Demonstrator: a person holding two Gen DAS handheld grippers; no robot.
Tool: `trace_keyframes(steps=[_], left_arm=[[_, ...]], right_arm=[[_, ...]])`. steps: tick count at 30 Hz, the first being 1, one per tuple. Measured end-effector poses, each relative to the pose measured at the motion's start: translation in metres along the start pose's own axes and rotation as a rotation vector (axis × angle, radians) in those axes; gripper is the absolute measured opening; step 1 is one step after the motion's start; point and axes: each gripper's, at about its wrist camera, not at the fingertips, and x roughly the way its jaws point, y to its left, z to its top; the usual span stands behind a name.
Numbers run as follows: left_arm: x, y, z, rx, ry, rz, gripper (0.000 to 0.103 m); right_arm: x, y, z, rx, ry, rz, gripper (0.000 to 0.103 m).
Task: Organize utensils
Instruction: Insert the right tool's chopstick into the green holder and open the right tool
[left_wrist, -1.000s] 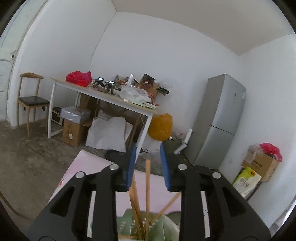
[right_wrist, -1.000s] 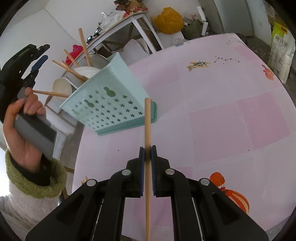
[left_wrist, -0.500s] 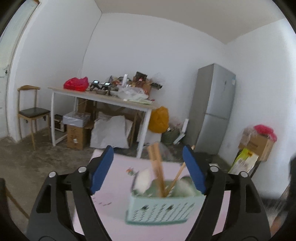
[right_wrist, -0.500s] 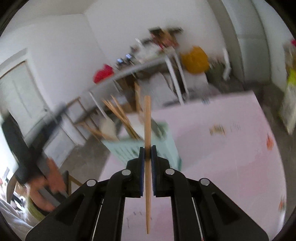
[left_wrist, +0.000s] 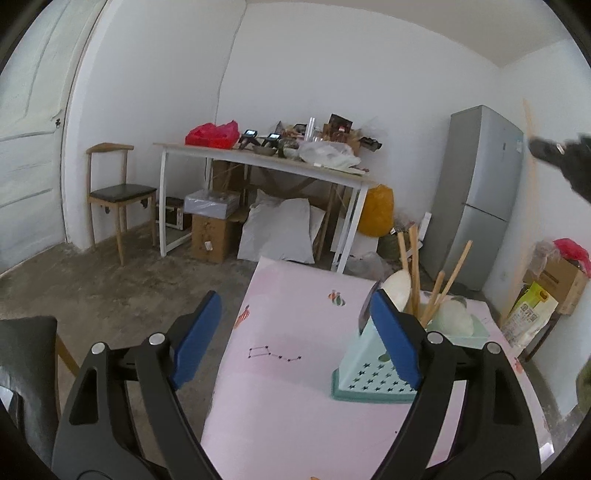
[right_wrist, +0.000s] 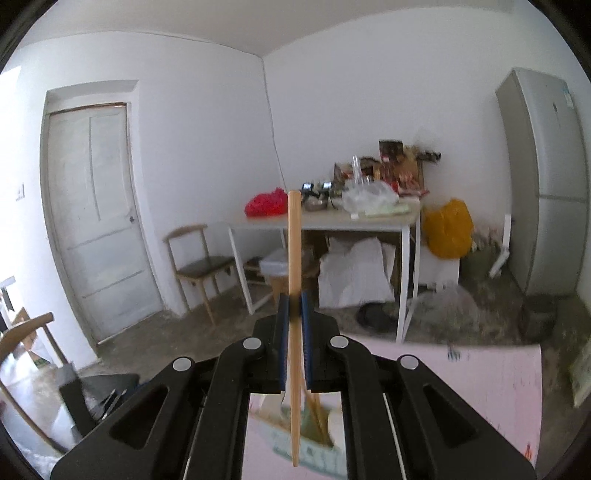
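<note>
- Right gripper (right_wrist: 294, 314) pinches a single wooden chopstick (right_wrist: 294, 266) upright above the mint utensil basket (right_wrist: 306, 443).
- Left gripper (left_wrist: 295, 332) hangs spread and empty, just beside the basket (left_wrist: 373, 384) near the pink table's (left_wrist: 288, 406) right edge.
- Risk, as judged: the chopstick's lower tip may strike the basket rim or the upright chopsticks (left_wrist: 413, 273) inside, tipping the unsteadied basket.
</note>
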Motion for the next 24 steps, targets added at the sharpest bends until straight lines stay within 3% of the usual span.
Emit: trace_keyframes(steps=[5,8,14,16,17,18,24], left_arm=[[0.0,0.001,-0.01,0.006,0.016,-0.016,0.079],[0.003,-0.001,-0.014,0.011,0.028,-0.031,0.079],[0.009,-0.001,-0.025,0.006,0.058,-0.088,0.079],[0.015,-0.004,-0.028,0.019,0.072,-0.108,0.079],[0.018,-0.005,-0.03,0.024,0.077,-0.115,0.079],[0.022,-0.006,-0.032,0.031,0.087,-0.13,0.079],[0.048,-0.018,-0.045,0.064,0.153,-0.237,0.079]], right_arm=[[0.037,0.007,0.0,-0.064,-0.006,-0.028,0.007],[0.063,0.006,-0.017,-0.09,0.01,-0.054,0.007],[0.099,-0.002,-0.061,-0.134,0.16,-0.101,0.009],[0.09,-0.009,-0.063,-0.105,0.166,-0.108,0.025],[0.08,-0.013,-0.063,-0.08,0.149,-0.111,0.041],[0.071,-0.018,-0.062,-0.057,0.129,-0.109,0.047],[0.0,-0.07,-0.081,0.215,0.05,-0.063,0.055]])
